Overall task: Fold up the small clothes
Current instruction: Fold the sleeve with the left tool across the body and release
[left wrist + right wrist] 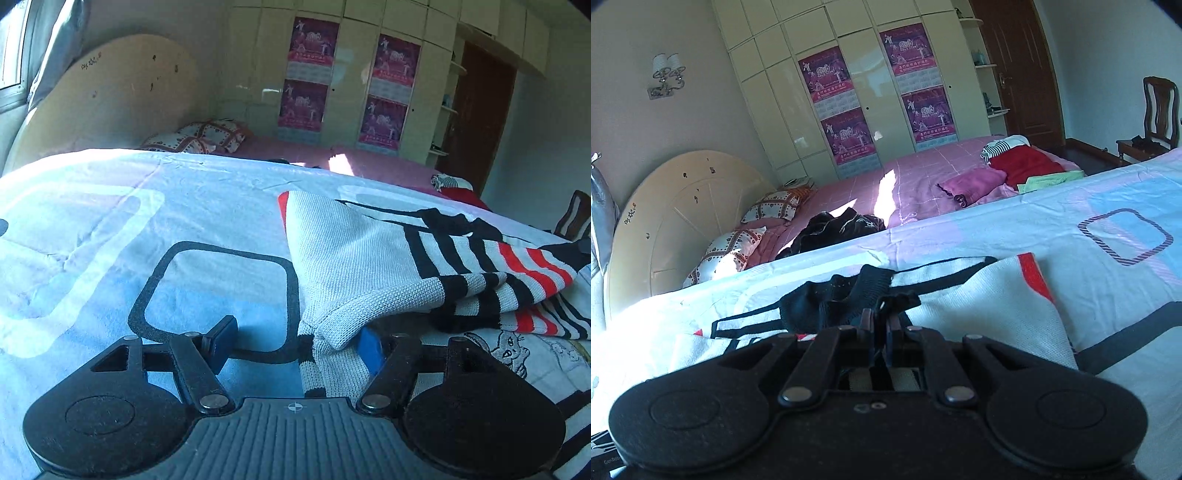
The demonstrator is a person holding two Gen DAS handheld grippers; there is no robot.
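A small white knit sweater (354,258) with black and red stripes lies partly folded on the light blue bedsheet (110,221). My left gripper (295,341) is open; a folded white edge of the sweater drapes over its right finger, whose blue pad (370,347) shows beneath, and the left finger is bare. In the right wrist view the sweater (979,295) lies in front of me. My right gripper (879,326) is shut on the sweater's black collar edge (842,299).
Behind the blue sheet is a pink bed (905,181) with a dark garment (834,229), a pile of red, pink and green clothes (1023,166) and patterned pillows (772,206). A wardrobe (849,92), a brown door (1023,66) and a wooden chair (1156,114) stand beyond.
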